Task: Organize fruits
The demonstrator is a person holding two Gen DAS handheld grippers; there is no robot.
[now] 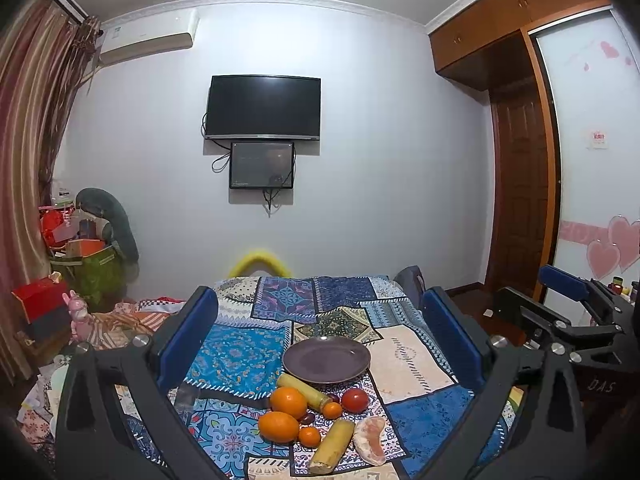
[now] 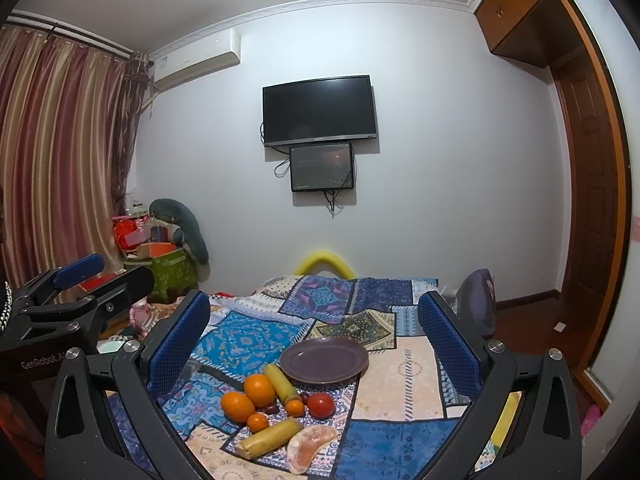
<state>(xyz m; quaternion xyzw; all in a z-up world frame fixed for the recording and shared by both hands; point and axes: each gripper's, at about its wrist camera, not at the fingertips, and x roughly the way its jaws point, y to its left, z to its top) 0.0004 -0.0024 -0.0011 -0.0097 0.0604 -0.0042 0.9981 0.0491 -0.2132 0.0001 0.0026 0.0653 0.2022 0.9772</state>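
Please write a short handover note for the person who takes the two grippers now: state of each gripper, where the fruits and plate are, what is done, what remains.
Left gripper: open, holding nothing, above the table.
Right gripper: open, holding nothing, beside the left one.
Plate: dark, no fruit on it, on the patchwork cloth.
Fruits lie in a cluster in front of the plate: two large oranges, two small oranges, a tomato, two yellow sugarcane pieces, a pomelo segment, some small dark fruits.
Done: nothing visibly moved onto the plate.
Left: all fruits, probably onto the plate.
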